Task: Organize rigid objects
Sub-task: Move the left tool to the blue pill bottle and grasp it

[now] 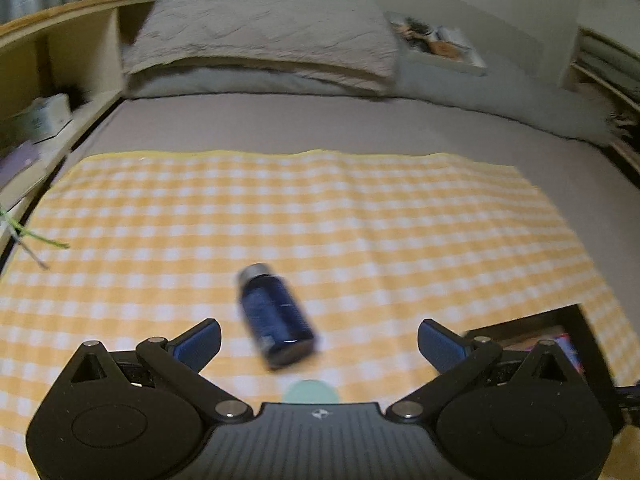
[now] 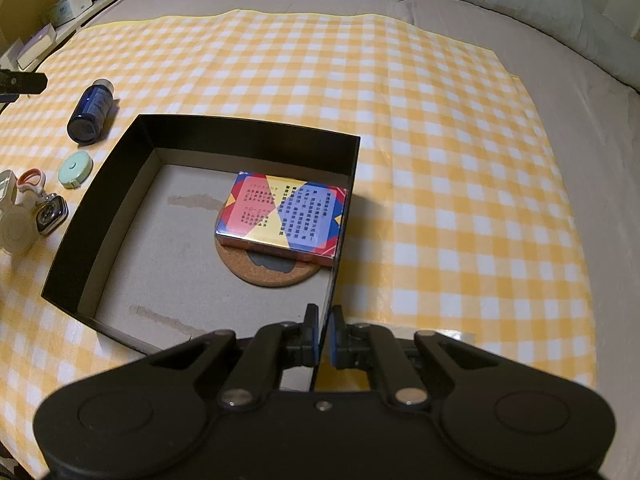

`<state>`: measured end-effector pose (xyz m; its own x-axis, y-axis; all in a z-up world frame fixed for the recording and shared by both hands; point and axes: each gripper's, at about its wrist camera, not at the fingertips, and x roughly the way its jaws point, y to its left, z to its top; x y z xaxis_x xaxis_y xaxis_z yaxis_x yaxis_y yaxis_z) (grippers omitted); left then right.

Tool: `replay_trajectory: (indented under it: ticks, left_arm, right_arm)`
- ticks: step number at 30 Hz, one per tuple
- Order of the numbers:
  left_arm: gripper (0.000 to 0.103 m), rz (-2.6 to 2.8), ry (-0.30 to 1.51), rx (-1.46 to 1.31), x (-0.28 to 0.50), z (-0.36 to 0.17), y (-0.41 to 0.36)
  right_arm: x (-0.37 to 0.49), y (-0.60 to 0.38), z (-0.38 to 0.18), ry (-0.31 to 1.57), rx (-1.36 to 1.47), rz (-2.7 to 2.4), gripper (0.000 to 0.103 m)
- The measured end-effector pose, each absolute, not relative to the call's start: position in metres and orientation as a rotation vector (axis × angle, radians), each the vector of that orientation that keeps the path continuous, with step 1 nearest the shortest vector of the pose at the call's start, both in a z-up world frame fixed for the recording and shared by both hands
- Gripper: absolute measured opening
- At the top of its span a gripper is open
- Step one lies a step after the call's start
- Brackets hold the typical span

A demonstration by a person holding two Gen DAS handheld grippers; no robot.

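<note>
On a bed spread with a yellow-and-white checked cloth (image 2: 440,140), the two wrist views share little. The left wrist view, blurred, shows the left gripper (image 1: 319,342) with its jaws wide apart and nothing between them; one dark blue bottle (image 1: 276,316) lies on its side on the cloth just ahead, cap pointing away. A mint-green round disc (image 1: 310,392) peeks out above the gripper body, and only a corner of the black box (image 1: 576,312) enters at the right edge. This view alone takes in the wooden shelf (image 1: 60,24) at left and one pillow (image 1: 264,32) at the head of the bed.

The right wrist view shows, from left to right: one cream round item (image 2: 16,228), one smartwatch (image 2: 50,216), the same mint disc (image 2: 75,169) and blue bottle (image 2: 91,107), all on the cloth left of the box. The open black box (image 2: 248,132) holds one cork coaster (image 2: 276,274) with one colourful card pack (image 2: 282,213) lying on top of it. The right gripper (image 2: 323,336) has its jaws clamped on the box's near right wall.
</note>
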<state>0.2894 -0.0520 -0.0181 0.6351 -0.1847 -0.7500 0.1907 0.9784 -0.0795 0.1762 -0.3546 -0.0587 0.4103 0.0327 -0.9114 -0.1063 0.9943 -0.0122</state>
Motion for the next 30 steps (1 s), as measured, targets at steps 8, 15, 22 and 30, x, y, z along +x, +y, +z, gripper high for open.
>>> replay_trajectory:
  ticks: [8, 15, 22, 30]
  left_arm:
    - [0.099, -0.105, 0.940, -0.117, 0.322, -0.041, -0.015]
    - [0.084, -0.045, 0.972, -0.257, 0.350, -0.054, -0.022]
    - [0.072, 0.016, 1.024, -0.275, 0.369, -0.082, -0.036]
    - [0.060, 0.090, 1.030, -0.330, 0.376, -0.111, -0.029]
  right_arm:
    - [0.176, -0.355, -0.059, 1.157, -0.054, 0.081, 0.006]
    - [0.179, -0.355, -0.061, 1.169, -0.039, 0.074, 0.006]
    - [0.182, -0.356, -0.067, 1.186, -0.028, 0.078, 0.006]
    - [0.183, -0.359, -0.069, 1.186, -0.004, 0.092, 0.006]
